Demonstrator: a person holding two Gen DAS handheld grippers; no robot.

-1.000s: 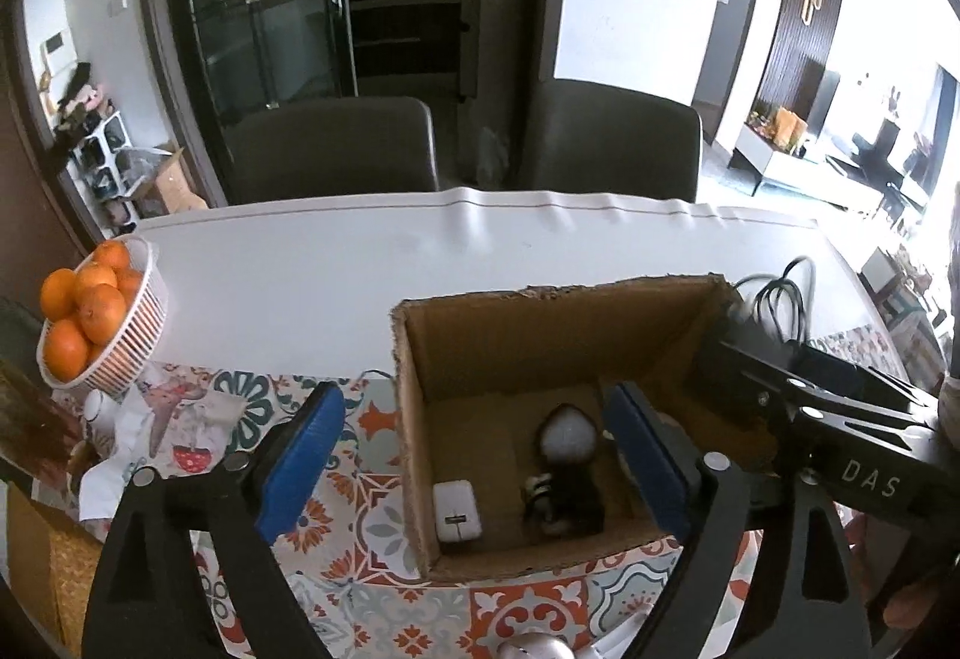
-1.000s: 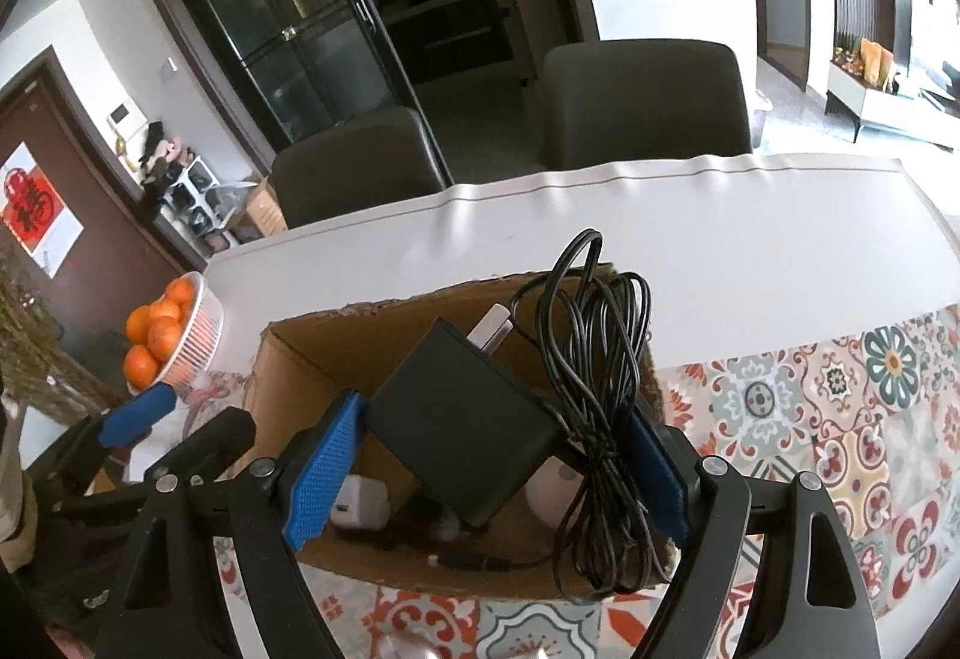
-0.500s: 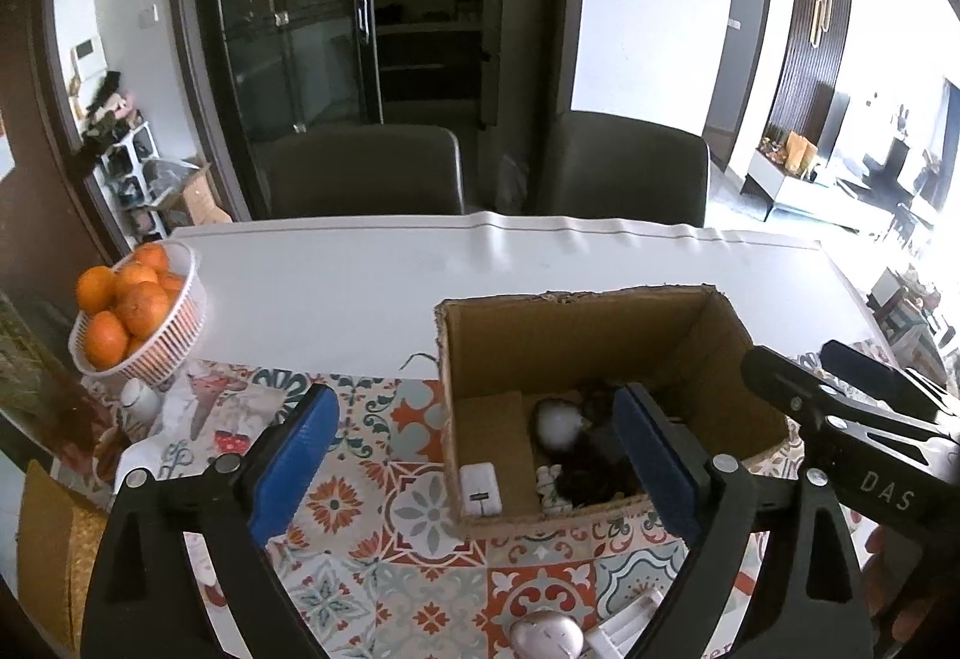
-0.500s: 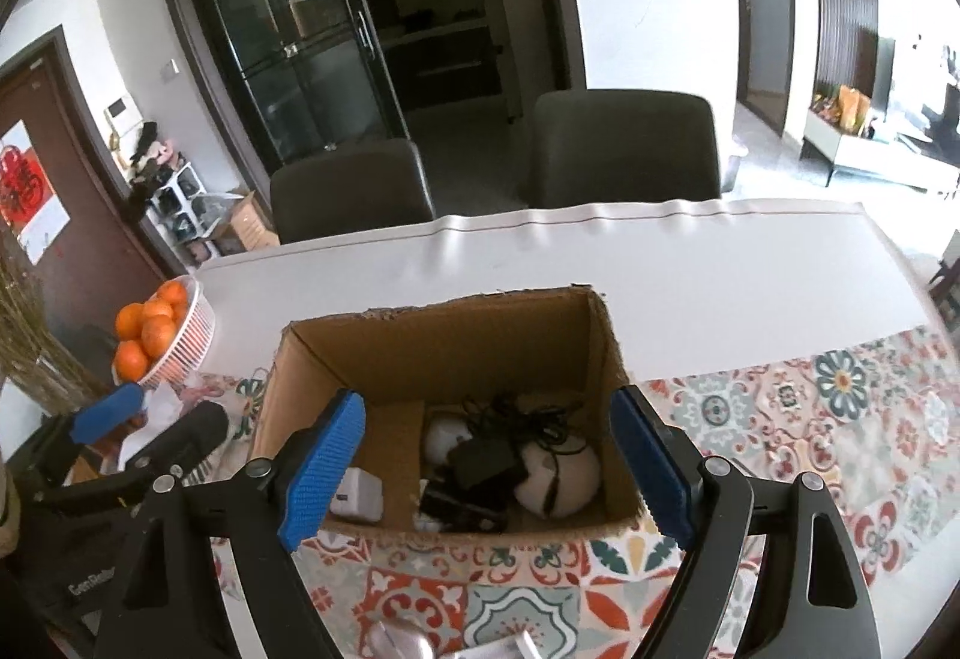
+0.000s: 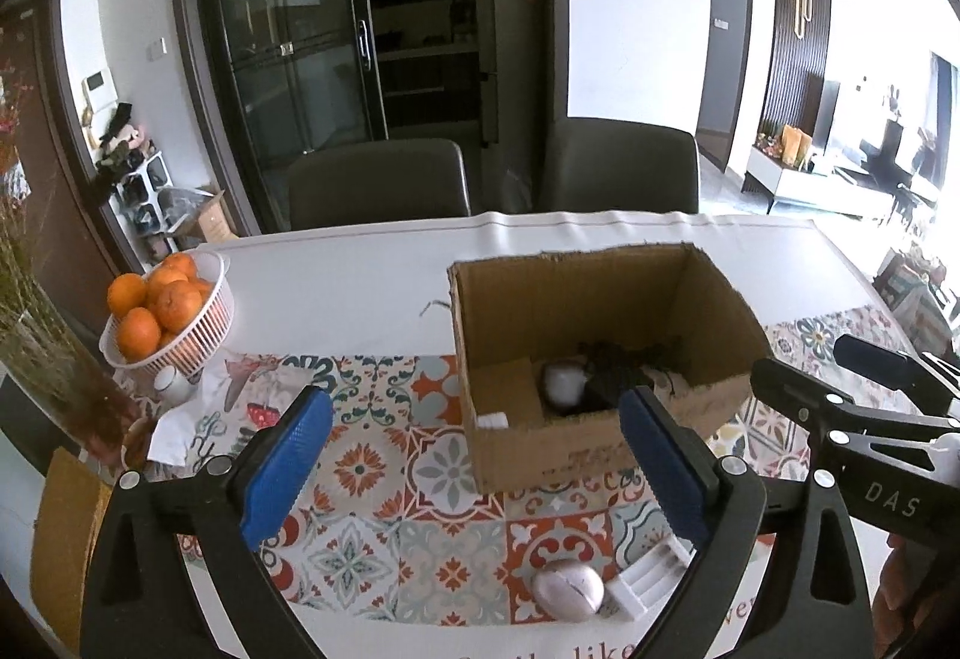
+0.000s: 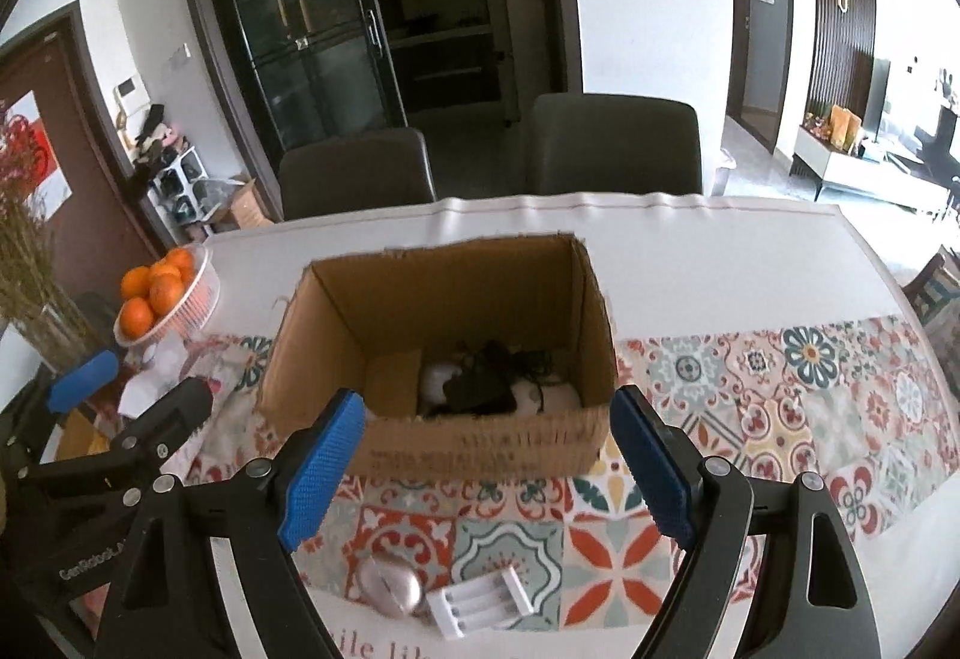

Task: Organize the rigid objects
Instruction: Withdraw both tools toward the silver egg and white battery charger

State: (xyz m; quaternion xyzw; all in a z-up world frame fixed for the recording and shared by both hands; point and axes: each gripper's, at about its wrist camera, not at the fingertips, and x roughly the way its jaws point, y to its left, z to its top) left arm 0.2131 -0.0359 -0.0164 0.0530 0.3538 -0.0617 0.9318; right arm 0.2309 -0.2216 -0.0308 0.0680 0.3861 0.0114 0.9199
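Both grippers' jaws apart; charger [image 6: 480, 389] inside cardboard box [image 6: 480, 446]

"DAS" on right claw [image 5: 888, 503] body

box [image 6: 480, 443] top open, clear from above; mouse [image 6: 393, 587], battery case [image 6: 480, 602] lie before front wall

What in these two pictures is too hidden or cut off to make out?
- Box contents: in both views the cardboard box's near wall hides the bottom; the black tangle is unclear.
- Printed text at the table's near edge: cut off by the right view's frame.
- White slotted tray: partly behind the left gripper.
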